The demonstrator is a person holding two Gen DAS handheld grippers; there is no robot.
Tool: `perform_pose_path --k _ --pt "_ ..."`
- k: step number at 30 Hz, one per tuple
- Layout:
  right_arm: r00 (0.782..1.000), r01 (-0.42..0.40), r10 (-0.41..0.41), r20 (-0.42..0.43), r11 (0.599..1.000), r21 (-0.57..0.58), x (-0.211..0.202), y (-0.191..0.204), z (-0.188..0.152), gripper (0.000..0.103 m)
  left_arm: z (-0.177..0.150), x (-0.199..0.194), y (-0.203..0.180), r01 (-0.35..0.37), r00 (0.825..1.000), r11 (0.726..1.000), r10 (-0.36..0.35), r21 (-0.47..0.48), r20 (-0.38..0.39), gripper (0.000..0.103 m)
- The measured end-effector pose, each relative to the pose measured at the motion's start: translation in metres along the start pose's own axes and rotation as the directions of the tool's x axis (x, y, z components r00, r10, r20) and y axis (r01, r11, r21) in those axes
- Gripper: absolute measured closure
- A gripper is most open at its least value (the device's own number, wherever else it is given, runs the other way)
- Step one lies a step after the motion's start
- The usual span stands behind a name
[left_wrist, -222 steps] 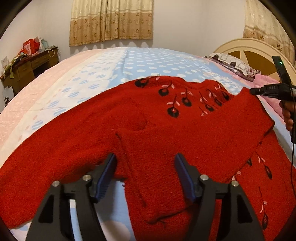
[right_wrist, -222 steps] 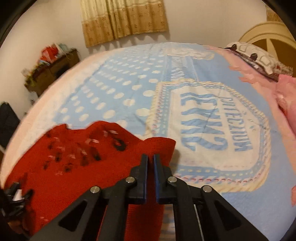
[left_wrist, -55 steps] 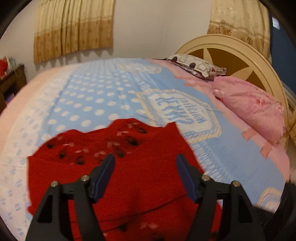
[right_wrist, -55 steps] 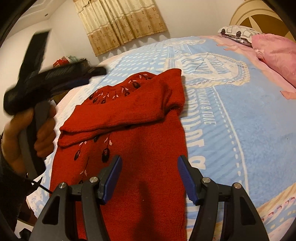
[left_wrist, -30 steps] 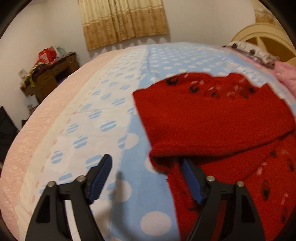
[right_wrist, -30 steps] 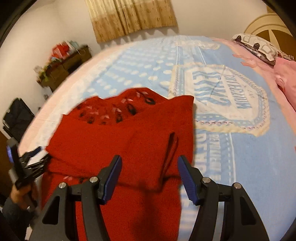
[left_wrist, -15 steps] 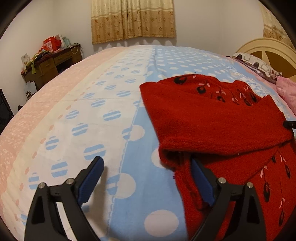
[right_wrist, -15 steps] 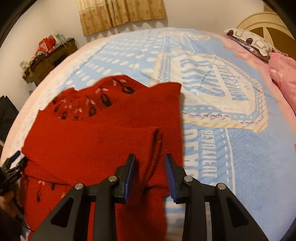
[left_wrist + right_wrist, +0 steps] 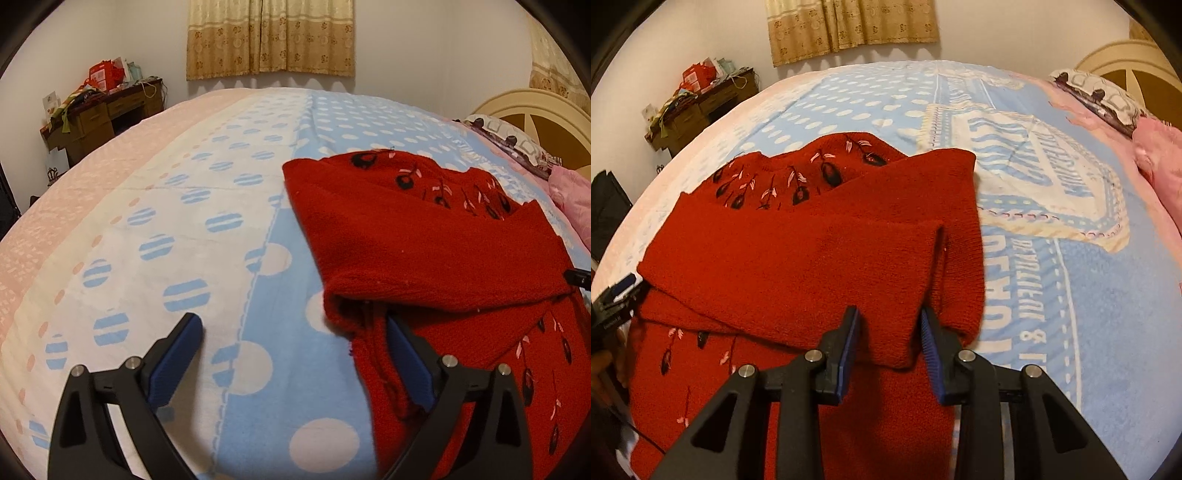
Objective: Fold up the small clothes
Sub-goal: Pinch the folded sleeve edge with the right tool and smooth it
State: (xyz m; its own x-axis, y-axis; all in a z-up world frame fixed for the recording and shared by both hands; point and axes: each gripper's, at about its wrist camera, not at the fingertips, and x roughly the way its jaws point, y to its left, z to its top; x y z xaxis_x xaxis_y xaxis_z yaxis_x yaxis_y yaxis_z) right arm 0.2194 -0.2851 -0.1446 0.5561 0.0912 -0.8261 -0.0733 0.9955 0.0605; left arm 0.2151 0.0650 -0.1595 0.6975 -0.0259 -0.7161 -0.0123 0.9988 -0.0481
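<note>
Probably soft, limp, grippy: red knit sweater (image 9: 798,266) best pinched at folded sleeve edges, right gripper (image 9: 889,354) half-closed around one, left gripper (image 9: 295,365) spread wide.

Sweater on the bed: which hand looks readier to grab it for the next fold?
Probably the right. Its gripper has been narrowing its jaws around the sweater's folded sleeve end. The left gripper has just opened wide, one finger over bare blanket.
</note>
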Motion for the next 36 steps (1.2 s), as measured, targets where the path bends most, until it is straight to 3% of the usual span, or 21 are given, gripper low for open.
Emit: perform_pose_path --k 6,11,16,19,20,28,32,36 --pt "1.000 0.005 -0.005 0.005 1.000 -0.008 -0.001 0.001 0.000 0.070 0.003 -0.009 -0.004 -0.008 1.000 1.000 0.007 0.023 0.017 0.004" --pt "1.000 0.012 -0.011 0.020 1.000 -0.013 0.000 0.002 -0.003 0.069 0.015 -0.042 -0.003 0.010 0.987 1.000 -0.012 0.010 0.162 0.004" --pt "0.999 0.020 -0.019 0.044 1.000 -0.014 -0.001 0.004 -0.006 0.068 0.038 -0.014 -0.011 -0.044 0.994 0.998 0.039 0.039 0.104 0.004" --pt "0.999 0.001 -0.001 0.052 1.000 -0.003 -0.001 0.001 -0.008 0.068 0.038 0.013 -0.012 -0.106 0.994 0.993 0.107 0.053 -0.005 0.002" --pt "0.999 -0.006 0.006 0.053 1.000 0.001 -0.001 -0.001 -0.008 0.068 0.033 0.017 -0.009 -0.082 0.997 0.995 0.082 0.048 -0.009 0.002" --pt "0.999 -0.029 0.027 0.047 0.999 0.028 -0.007 -0.001 -0.010 0.067 0.020 -0.006 -0.005 -0.049 0.999 0.998 0.048 0.046 0.025 0.000" --pt "0.999 -0.044 0.043 0.020 0.999 0.017 -0.011 0.005 -0.017 0.053 0.017 -0.029 -0.008 -0.034 0.998 0.998 0.030 0.056 0.056 0.000" --pt "0.999 -0.049 0.049 0.023 0.999 0.017 -0.016 0.010 -0.023 0.053 0.013 -0.053 -0.015 -0.011 0.995 0.997 0.003 0.077 0.096 0.000"
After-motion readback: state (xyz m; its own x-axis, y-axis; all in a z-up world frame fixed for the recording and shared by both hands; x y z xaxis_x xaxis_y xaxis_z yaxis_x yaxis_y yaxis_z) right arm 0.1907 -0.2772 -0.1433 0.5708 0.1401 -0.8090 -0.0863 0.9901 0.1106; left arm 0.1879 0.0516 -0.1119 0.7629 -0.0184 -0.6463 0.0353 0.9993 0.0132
